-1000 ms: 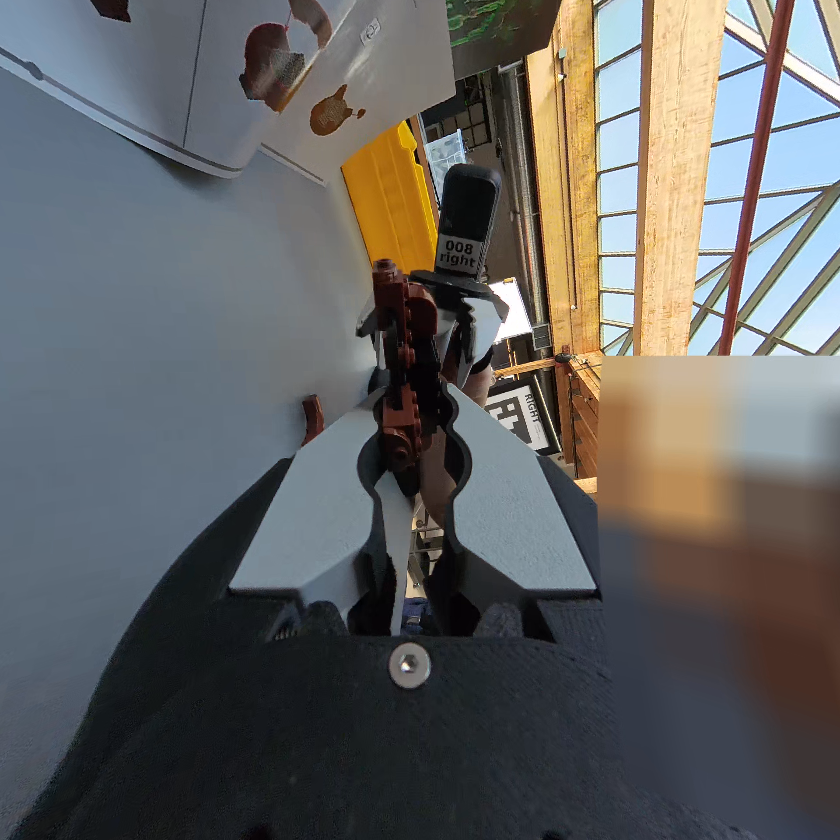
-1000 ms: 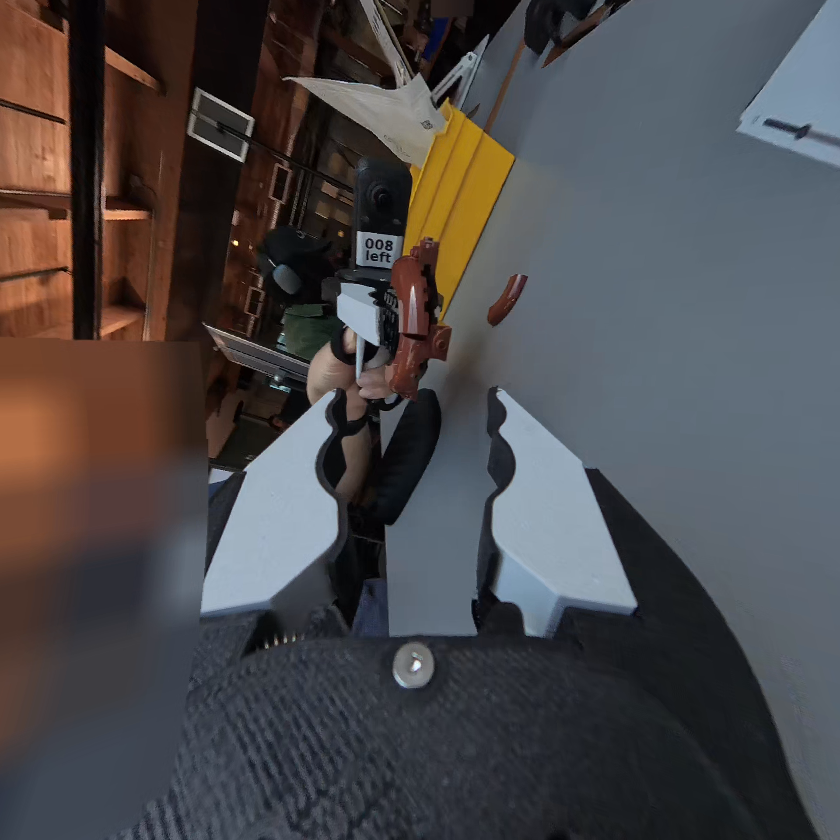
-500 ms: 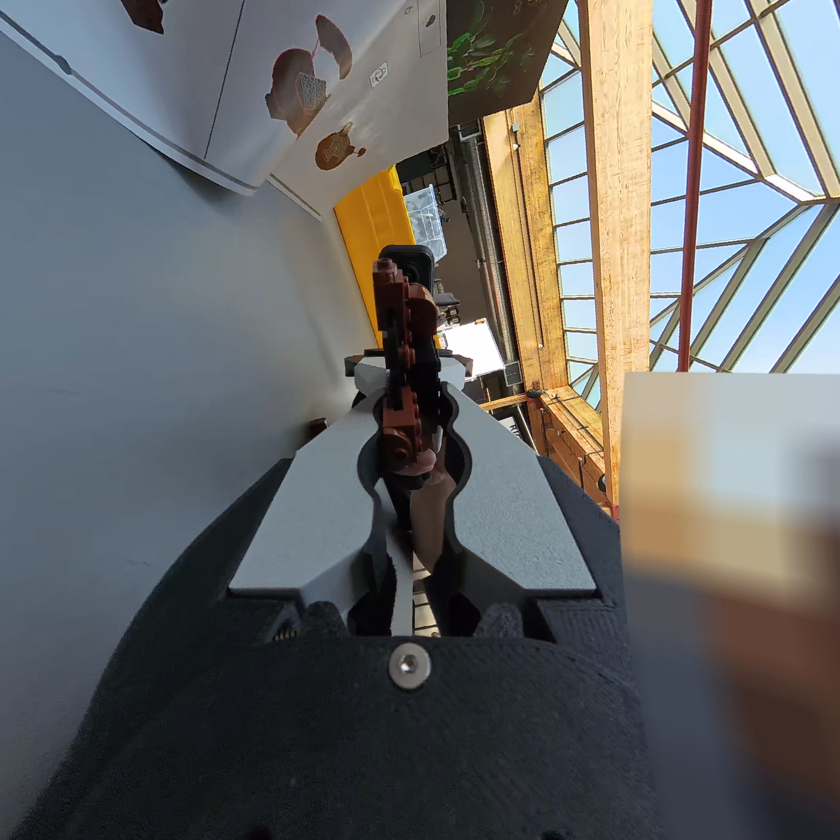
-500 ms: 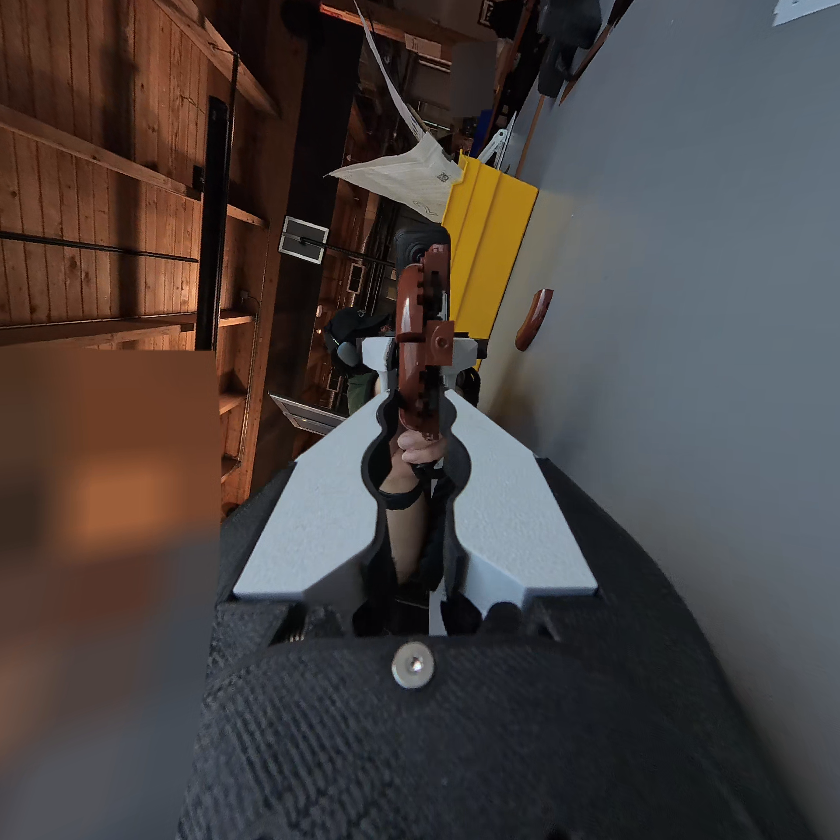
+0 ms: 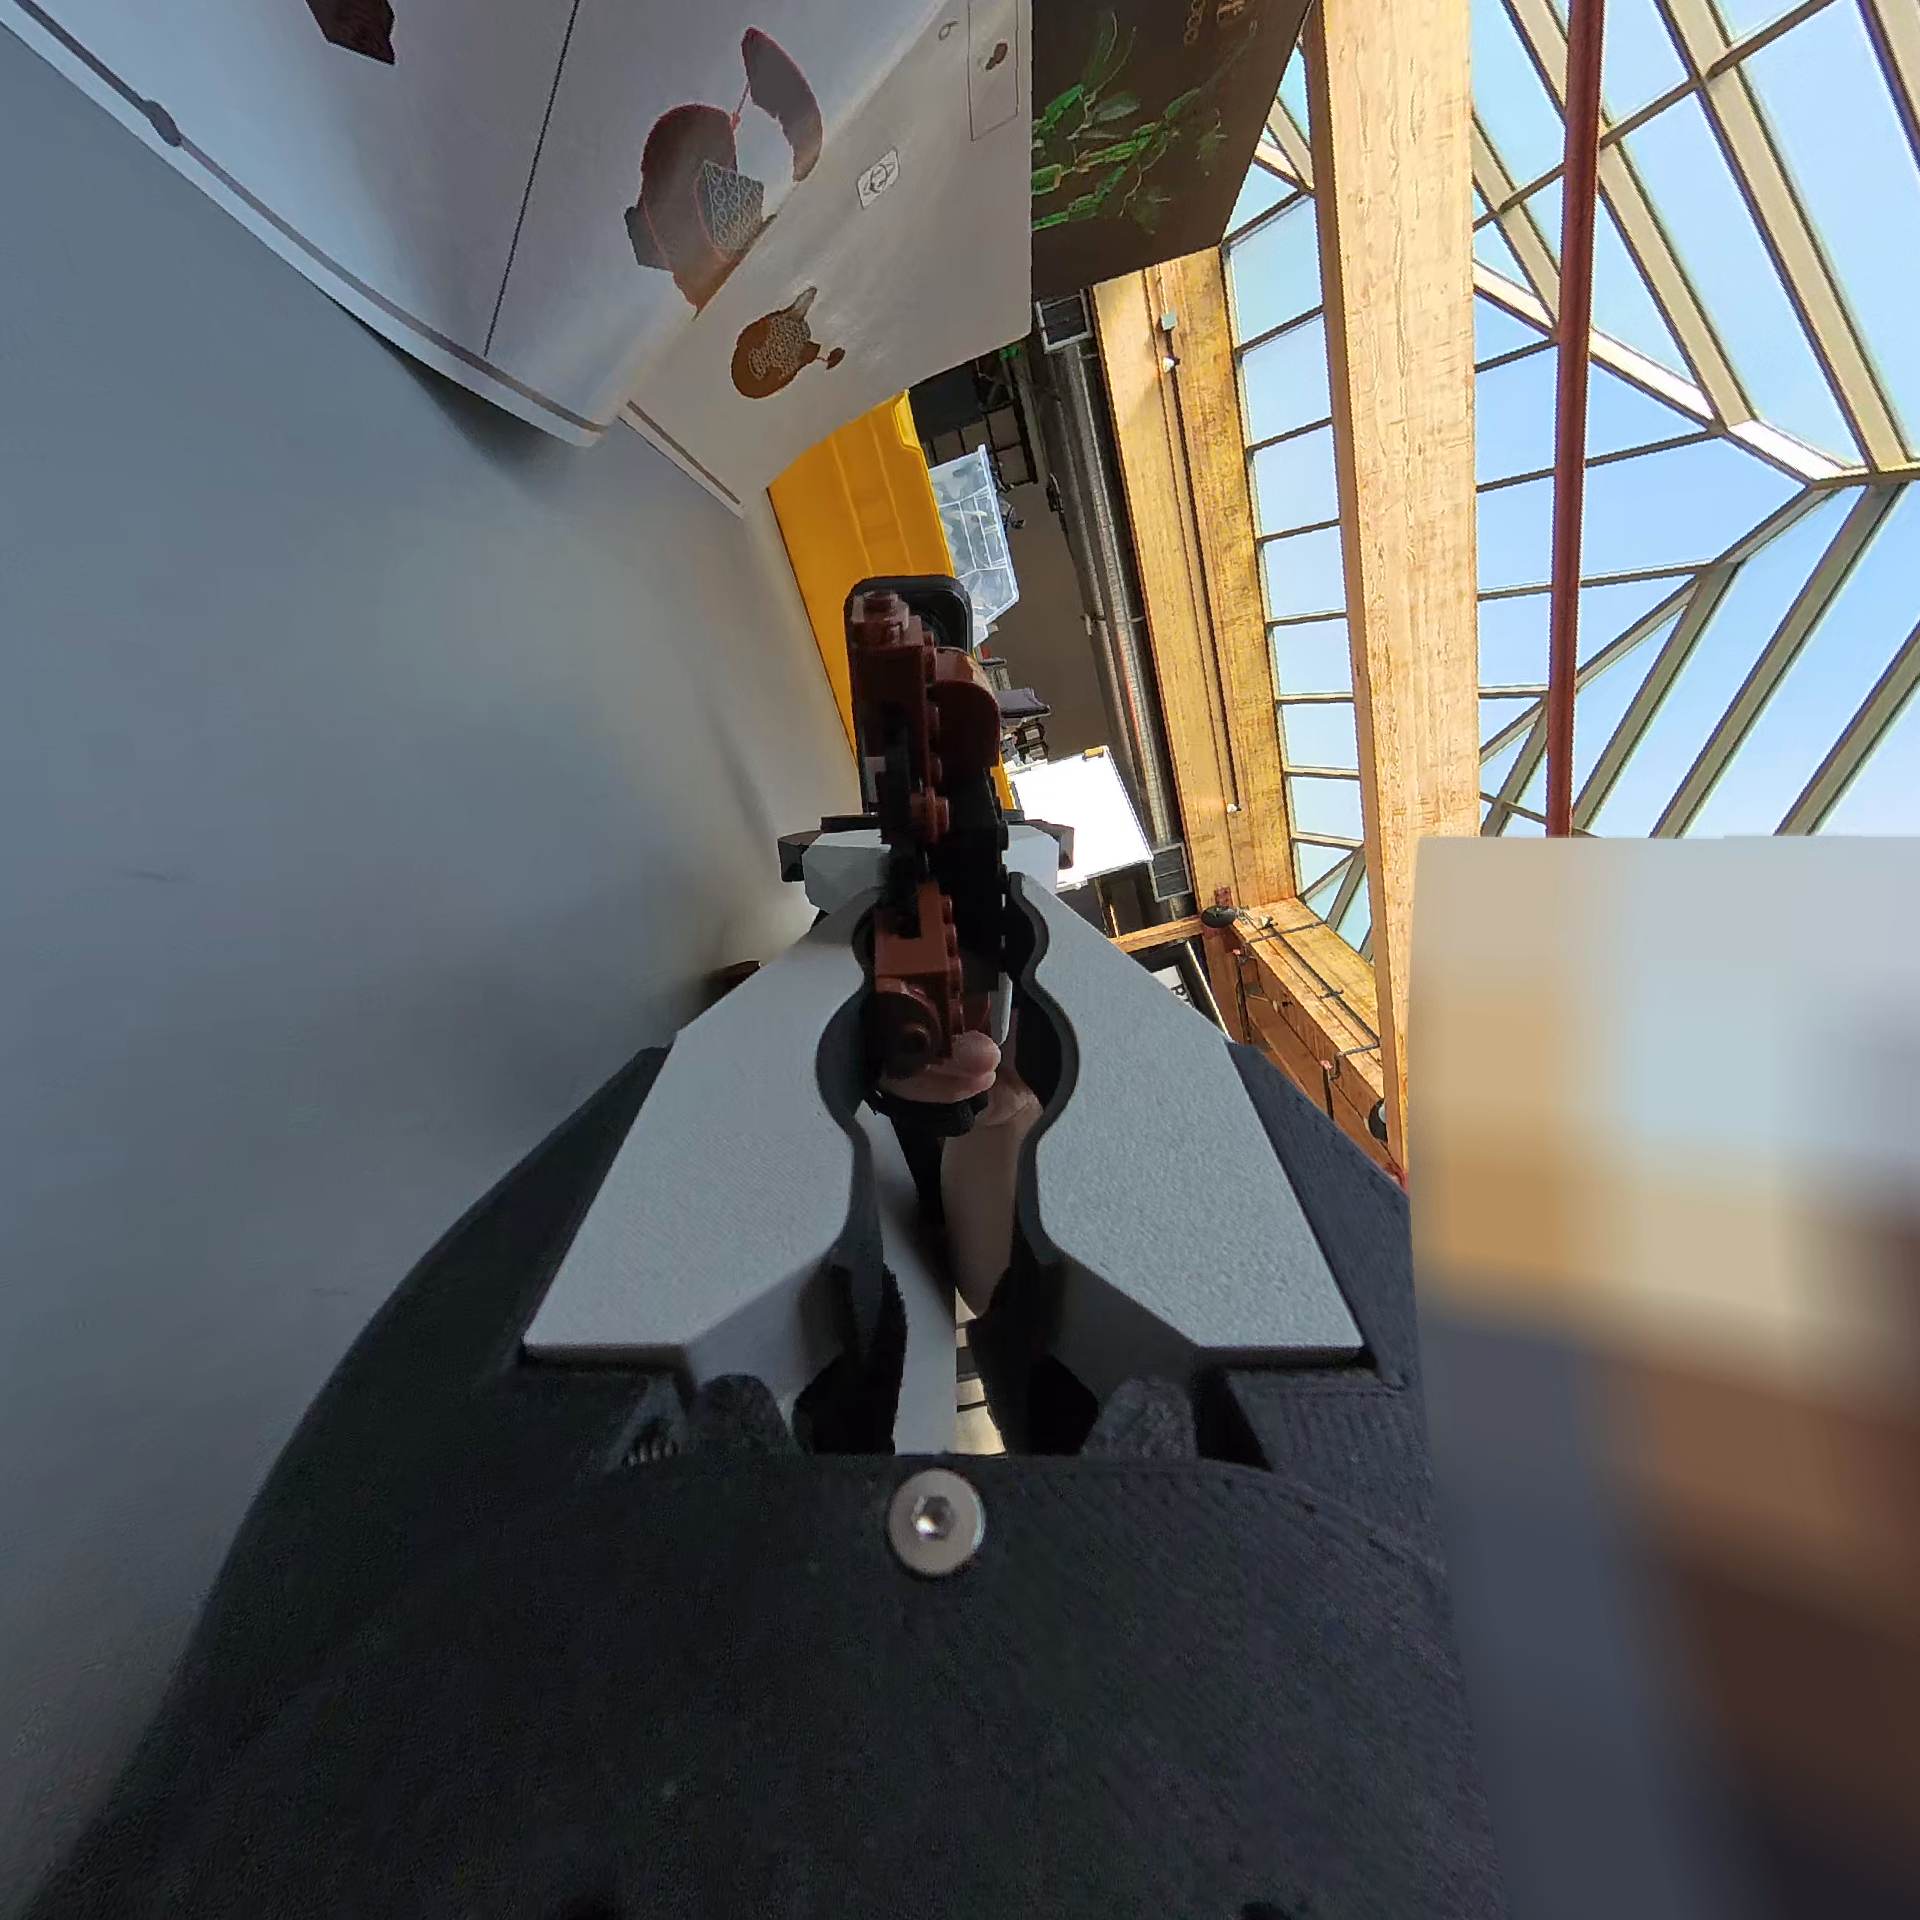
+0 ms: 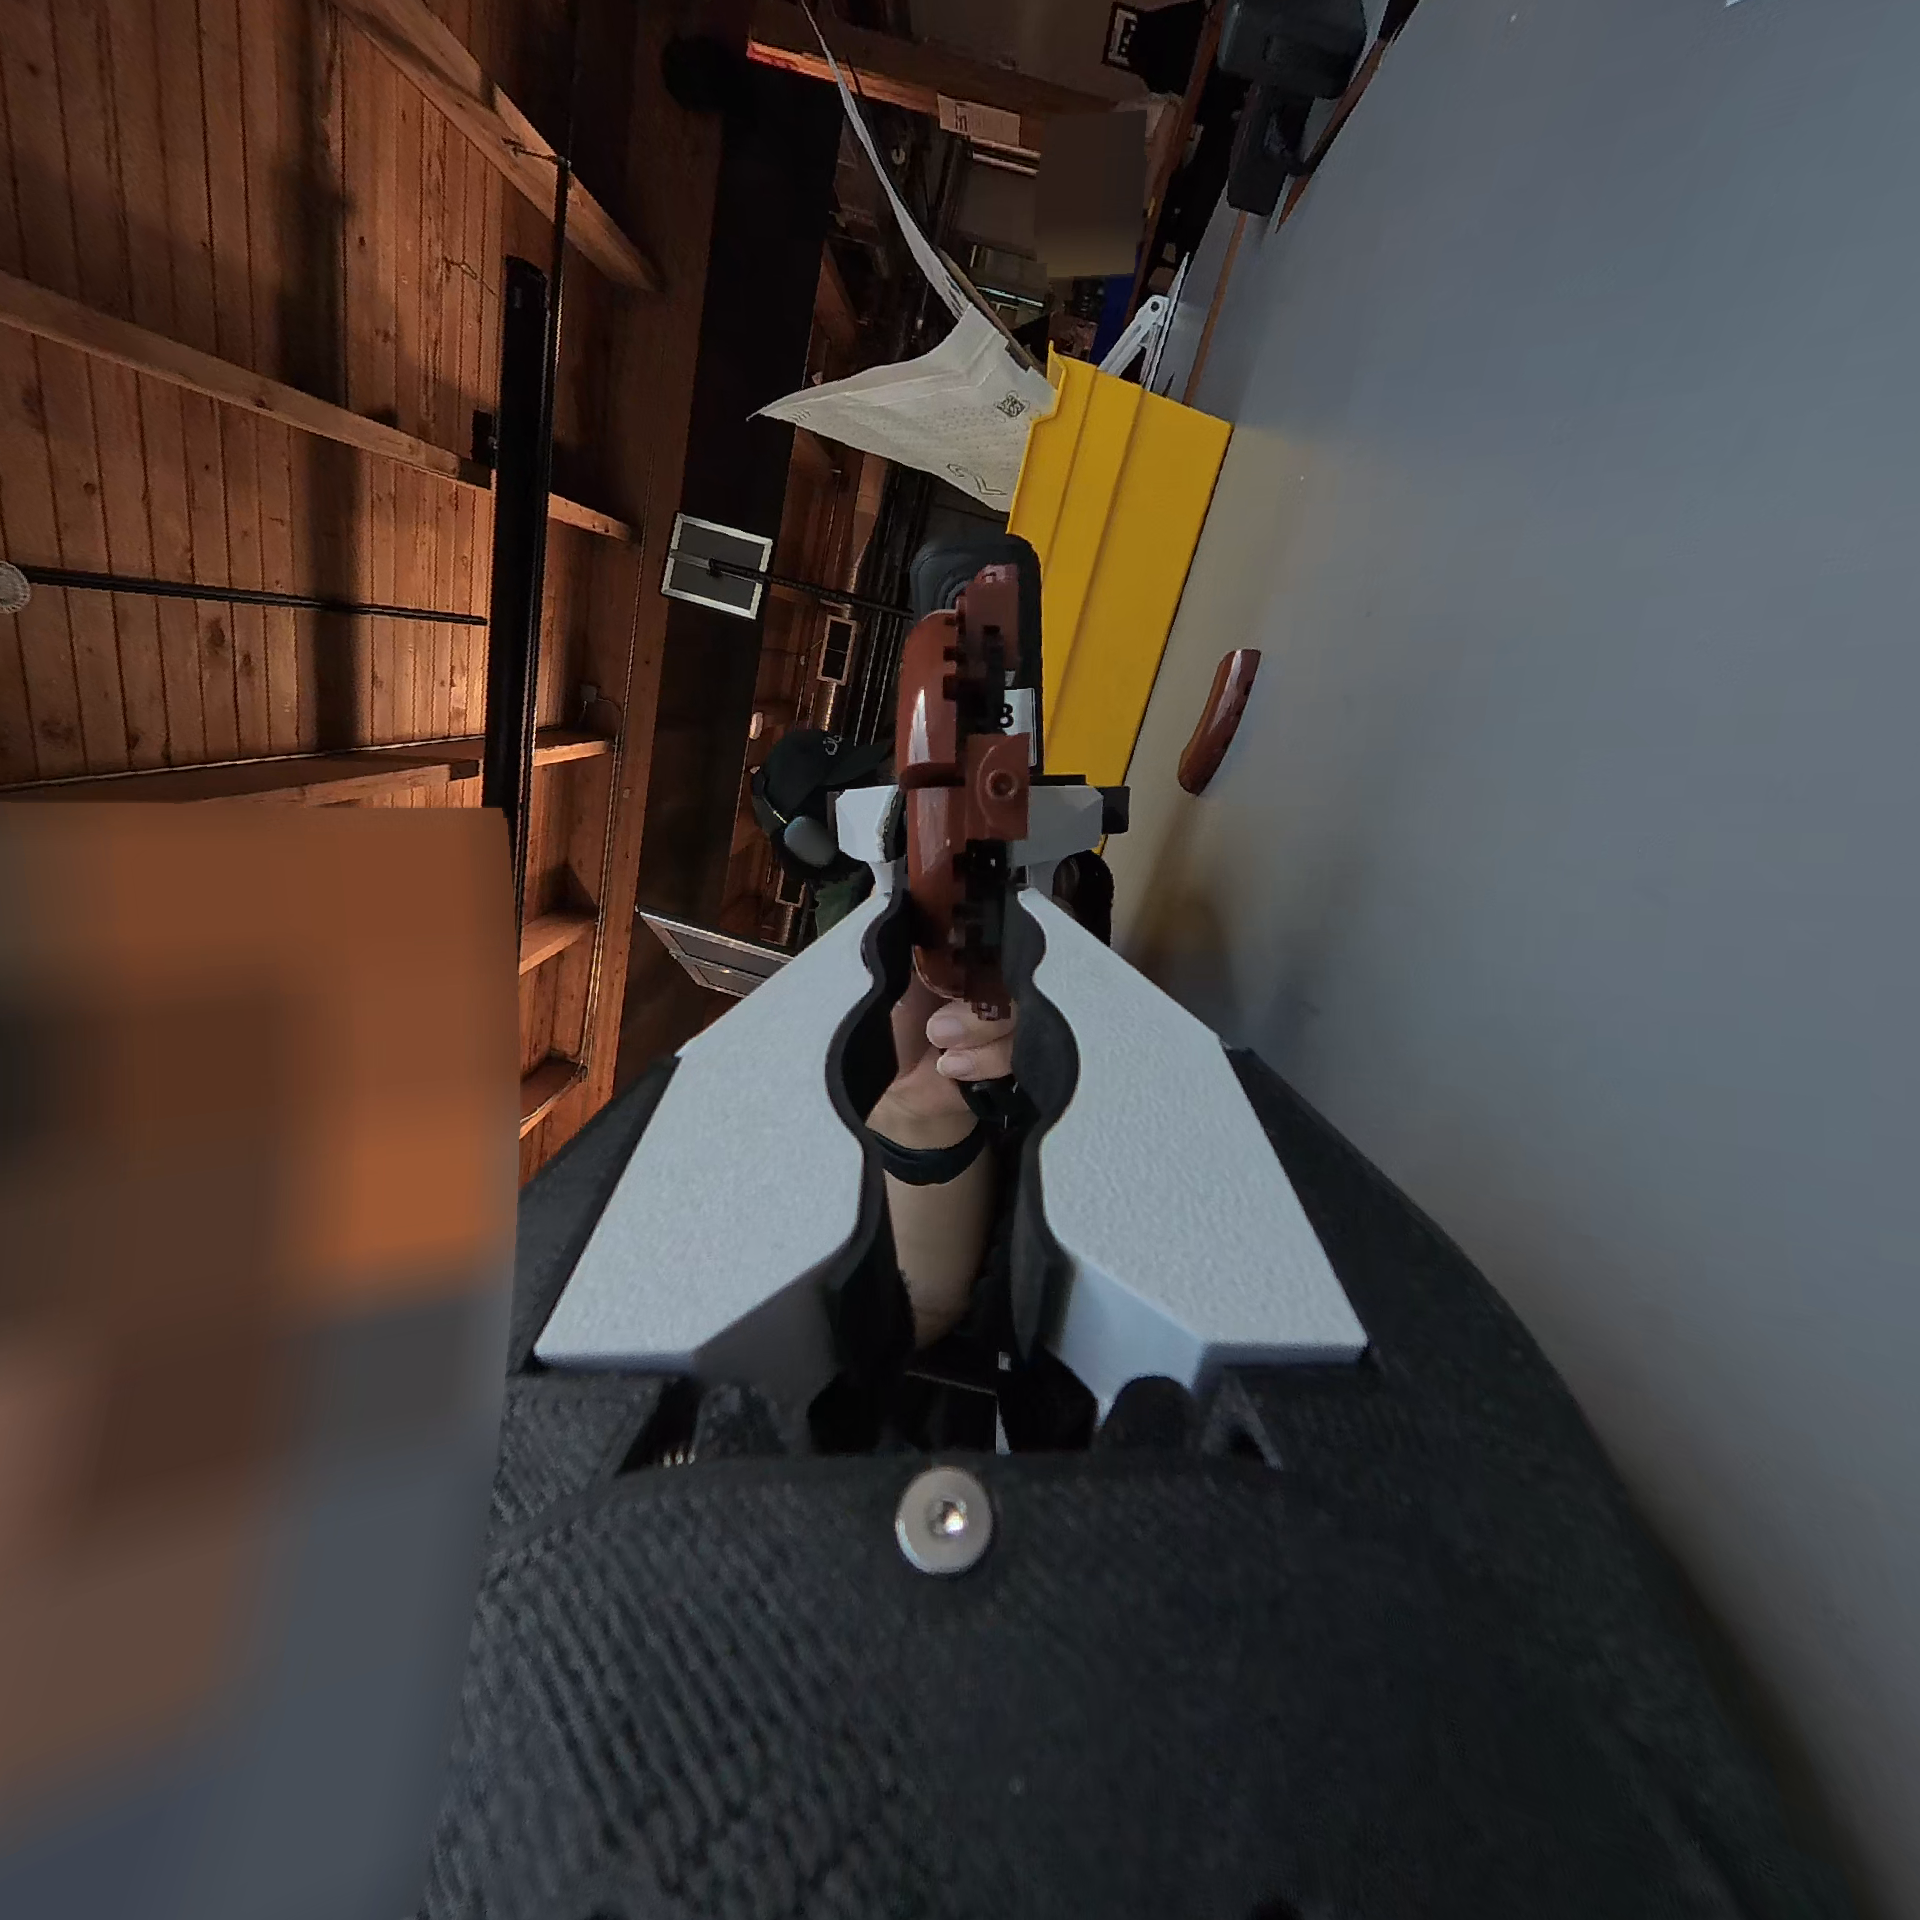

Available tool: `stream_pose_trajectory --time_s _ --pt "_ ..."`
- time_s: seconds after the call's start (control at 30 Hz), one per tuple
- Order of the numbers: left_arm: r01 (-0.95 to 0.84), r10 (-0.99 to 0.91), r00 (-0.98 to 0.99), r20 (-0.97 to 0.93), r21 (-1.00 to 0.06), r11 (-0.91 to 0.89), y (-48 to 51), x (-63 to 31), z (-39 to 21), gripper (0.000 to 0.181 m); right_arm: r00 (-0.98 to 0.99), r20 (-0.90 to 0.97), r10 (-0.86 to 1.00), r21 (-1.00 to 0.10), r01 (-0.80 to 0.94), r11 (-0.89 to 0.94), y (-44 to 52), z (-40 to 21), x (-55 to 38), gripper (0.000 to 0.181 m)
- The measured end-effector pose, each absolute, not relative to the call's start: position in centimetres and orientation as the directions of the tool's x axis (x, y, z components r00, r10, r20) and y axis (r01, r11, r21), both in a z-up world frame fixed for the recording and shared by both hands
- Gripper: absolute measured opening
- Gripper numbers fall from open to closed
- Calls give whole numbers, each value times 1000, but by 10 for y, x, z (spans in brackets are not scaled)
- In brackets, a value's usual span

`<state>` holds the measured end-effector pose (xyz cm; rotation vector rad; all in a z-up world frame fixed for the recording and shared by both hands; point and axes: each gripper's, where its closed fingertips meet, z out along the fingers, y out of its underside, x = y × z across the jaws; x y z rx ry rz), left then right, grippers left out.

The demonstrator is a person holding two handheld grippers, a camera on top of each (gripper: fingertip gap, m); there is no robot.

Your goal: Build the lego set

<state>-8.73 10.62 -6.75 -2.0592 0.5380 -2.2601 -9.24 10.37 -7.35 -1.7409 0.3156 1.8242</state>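
A brown and black lego assembly (image 5: 923, 821) is held in the air beside the grey table (image 5: 312, 727). My left gripper (image 5: 935, 914) is shut on one end of it. My right gripper (image 6: 956, 914) faces it from the opposite side and is shut on the same assembly (image 6: 961, 790). Each view shows the other gripper's white fingers right behind the assembly. A loose curved brown piece (image 6: 1218, 717) lies on the table (image 6: 1558, 727) close by. A person's hand (image 6: 935, 1081) holds the left gripper.
An open instruction booklet (image 5: 623, 208) lies on the table. A yellow bin (image 6: 1122, 540) stands at the table's far end, also in the left wrist view (image 5: 862, 530), with a white plastic bag (image 6: 914, 426) over it. My two grippers' fingertips are within a few centimetres of each other.
A second ago my right gripper was open and apart from the assembly. It has moved in line with my left gripper and shut on the assembly. My left gripper has kept its hold.
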Motion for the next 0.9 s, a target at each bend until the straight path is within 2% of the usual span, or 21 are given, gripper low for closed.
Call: stream_pose_trajectory --time_s 0.03,0.23,0.63,0.7,0.8,0.9 --pt "-199 -263 -117 958 -282 -939 106 -87 -67 17 27 -968 249 -220 -563 -797 104 -74 -92 15" --pt "-178 -270 -113 956 -287 -941 106 -88 -67 17 -5 -969 247 -200 -575 -793 104 -73 -93 16" --pt "-183 -263 -124 957 -282 -942 104 -89 -67 17 60 -955 292 -277 -541 -794 101 -74 -94 17" --pt "-191 -262 -124 957 -282 -940 103 -90 -68 17 155 -949 274 -315 -526 -790 103 -83 -90 54" --pt "-238 -254 -136 957 -281 -930 98 -92 -68 17 261 -913 314 -407 -534 -741 104 -77 -69 54" --pt "-330 -230 -147 962 -267 -905 87 -94 -69 17 327 -813 482 -583 -468 -664 103 -40 -48 33"
